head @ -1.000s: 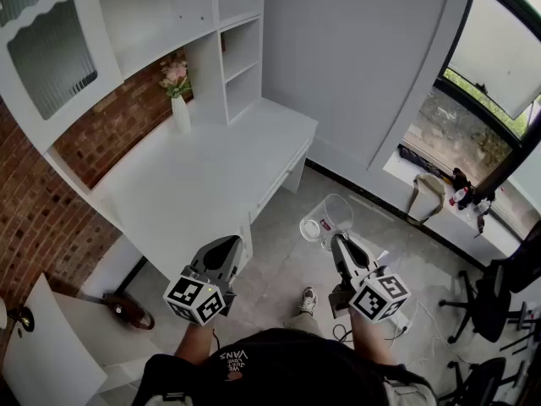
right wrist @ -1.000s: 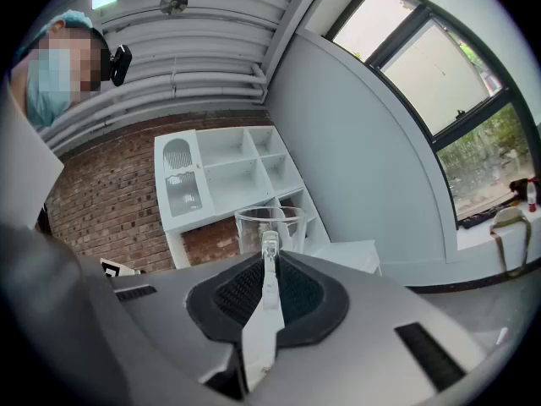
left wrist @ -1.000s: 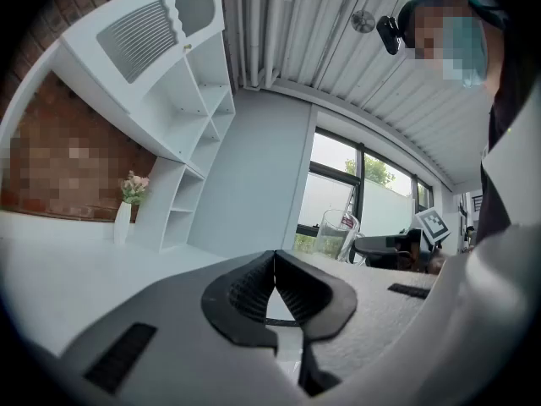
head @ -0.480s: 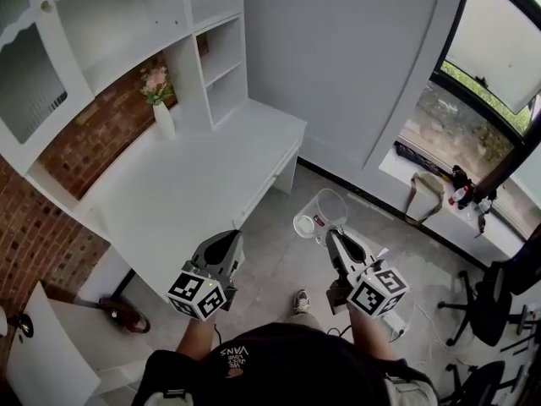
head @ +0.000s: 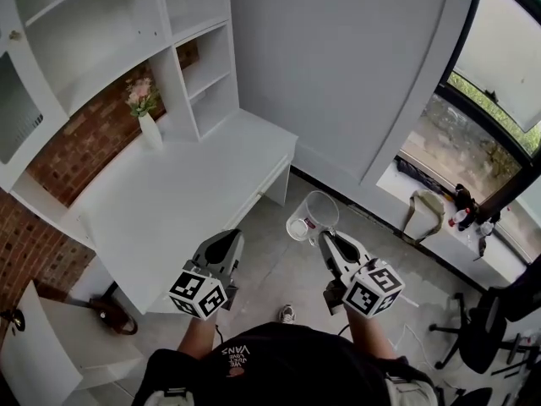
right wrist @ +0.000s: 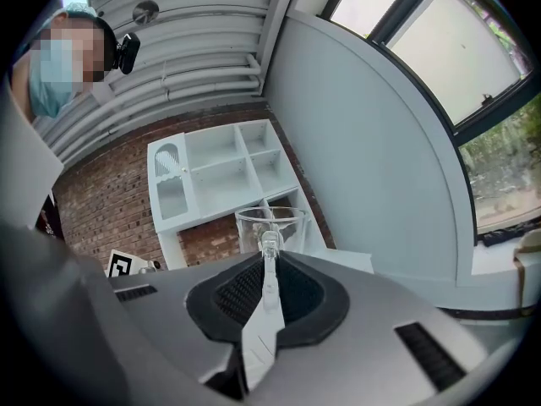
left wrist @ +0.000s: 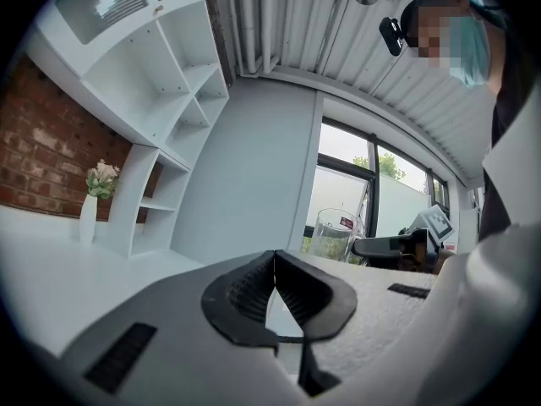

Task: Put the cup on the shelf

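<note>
A clear glass cup (head: 314, 216) with a small red label hangs over the floor, right of the white desk (head: 169, 201). My right gripper (head: 330, 242) is shut on its handle; in the right gripper view the cup (right wrist: 270, 227) stands upright beyond the right gripper (right wrist: 269, 265), in front of the white shelf unit (right wrist: 224, 176). My left gripper (head: 221, 248) is shut with nothing in it, near the desk's front edge. In the left gripper view the left gripper (left wrist: 275, 265) shows pads meeting, with the cup (left wrist: 331, 235) off to the right. The shelf unit (head: 127, 32) rises behind the desk.
A white vase of pink flowers (head: 145, 112) stands on the desk against the brick wall (head: 76, 155). A grey wall (head: 338, 66) runs right of the shelves. A window sill with a bag and bottles (head: 439, 210) lies to the right, and an office chair (head: 499, 311) beyond.
The desk, vase and shelves have slid left and down in the head view, showing more of the upper shelves. Both grippers hold much the same pose; the cup stays gripped.
</note>
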`<state>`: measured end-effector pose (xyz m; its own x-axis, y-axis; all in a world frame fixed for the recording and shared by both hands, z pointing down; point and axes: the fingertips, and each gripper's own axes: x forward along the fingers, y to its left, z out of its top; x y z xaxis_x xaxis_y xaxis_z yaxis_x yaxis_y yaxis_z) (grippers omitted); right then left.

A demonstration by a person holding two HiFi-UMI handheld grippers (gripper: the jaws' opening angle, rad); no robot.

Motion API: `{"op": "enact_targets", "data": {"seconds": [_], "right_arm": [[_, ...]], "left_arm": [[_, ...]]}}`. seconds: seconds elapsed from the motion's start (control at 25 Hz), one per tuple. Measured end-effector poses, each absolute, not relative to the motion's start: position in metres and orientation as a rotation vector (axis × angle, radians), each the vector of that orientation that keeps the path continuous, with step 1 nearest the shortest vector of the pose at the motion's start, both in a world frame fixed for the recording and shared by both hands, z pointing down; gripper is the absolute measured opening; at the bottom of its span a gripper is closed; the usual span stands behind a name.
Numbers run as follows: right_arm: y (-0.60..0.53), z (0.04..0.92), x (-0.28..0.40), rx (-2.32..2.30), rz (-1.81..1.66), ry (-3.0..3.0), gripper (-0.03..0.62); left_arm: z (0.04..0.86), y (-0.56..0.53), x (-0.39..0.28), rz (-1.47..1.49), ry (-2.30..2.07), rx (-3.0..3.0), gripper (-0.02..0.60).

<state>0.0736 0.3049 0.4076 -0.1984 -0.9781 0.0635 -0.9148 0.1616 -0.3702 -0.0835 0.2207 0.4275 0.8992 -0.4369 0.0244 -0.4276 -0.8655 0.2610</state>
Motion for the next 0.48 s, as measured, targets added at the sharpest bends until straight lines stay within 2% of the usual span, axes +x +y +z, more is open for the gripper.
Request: {"op": "enact_targets", "data": {"seconds": [0.48], "right_arm": [[0.254, 0.416, 0.143, -1.735, -0.517, 2.354, 0.029]], "left_arm": [[0.435, 0.188, -0.003, -0.037, -0.736, 2.789, 0.008]]}}
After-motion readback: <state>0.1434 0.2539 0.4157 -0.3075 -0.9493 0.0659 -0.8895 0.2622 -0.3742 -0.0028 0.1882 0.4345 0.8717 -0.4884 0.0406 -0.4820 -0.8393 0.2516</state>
